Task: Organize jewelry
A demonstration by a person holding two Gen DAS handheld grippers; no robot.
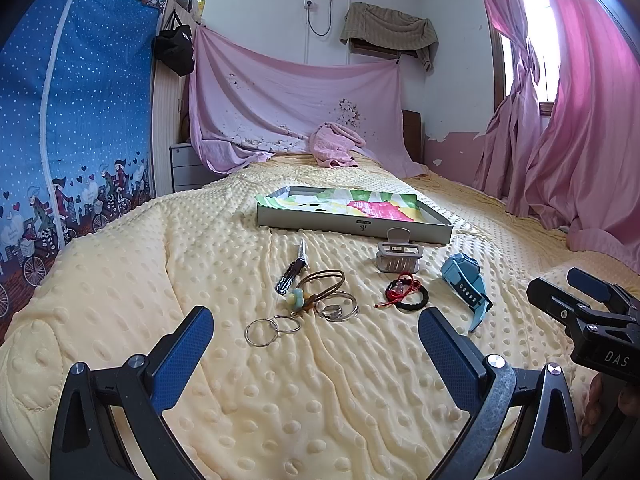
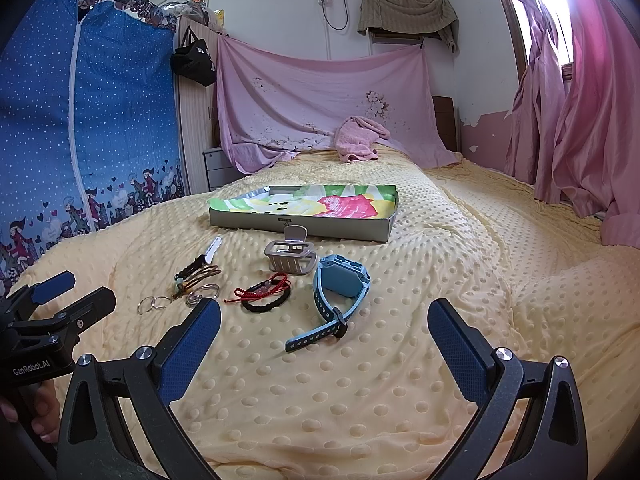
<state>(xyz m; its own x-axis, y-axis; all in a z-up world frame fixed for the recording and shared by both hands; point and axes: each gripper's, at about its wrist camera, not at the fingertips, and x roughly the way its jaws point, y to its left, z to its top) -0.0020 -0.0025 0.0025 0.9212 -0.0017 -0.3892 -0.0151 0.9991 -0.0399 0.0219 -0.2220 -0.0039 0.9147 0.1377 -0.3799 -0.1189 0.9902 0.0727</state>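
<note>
Jewelry lies on a yellow dotted blanket in front of a shallow grey box point(image 1: 352, 226) point(image 2: 296, 226) lined with colourful paper. There are metal rings point(image 1: 272, 328) point(image 2: 154, 304), a brown cord necklace point(image 1: 320, 284) point(image 2: 200, 274), a hair clip point(image 1: 294, 268) point(image 2: 206, 254), a beige claw clip point(image 1: 398, 256) point(image 2: 290, 256), red and black bracelets point(image 1: 404, 294) point(image 2: 264, 290) and a blue watch point(image 1: 468, 288) point(image 2: 340, 292). My left gripper point(image 1: 316, 334) is open, near the rings. My right gripper point(image 2: 324, 330) is open, near the watch strap. Both are empty.
A pink towel point(image 1: 336, 146) lies at the bed's head under a hung pink sheet point(image 1: 296, 100). A blue fabric wardrobe point(image 1: 76, 120) stands left of the bed, pink curtains point(image 1: 580, 100) to the right. The right gripper shows in the left view point(image 1: 588, 300).
</note>
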